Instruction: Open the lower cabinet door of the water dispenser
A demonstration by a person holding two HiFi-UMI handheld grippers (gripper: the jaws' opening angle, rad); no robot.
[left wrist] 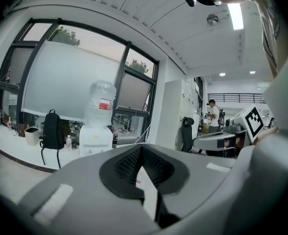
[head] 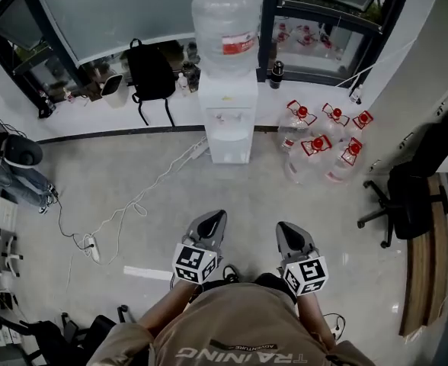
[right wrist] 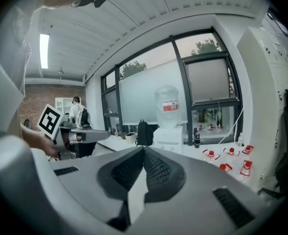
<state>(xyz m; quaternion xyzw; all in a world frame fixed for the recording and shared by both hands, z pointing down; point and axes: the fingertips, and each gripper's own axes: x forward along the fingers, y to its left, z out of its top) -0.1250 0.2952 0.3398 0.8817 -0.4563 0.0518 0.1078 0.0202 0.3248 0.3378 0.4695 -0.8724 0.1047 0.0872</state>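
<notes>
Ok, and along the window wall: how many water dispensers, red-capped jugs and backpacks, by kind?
Water dispenser: 1
Red-capped jugs: 5
Black backpack: 1
Total: 7

Three views toward distant water dispenser (head: pixel 228 120)
</notes>
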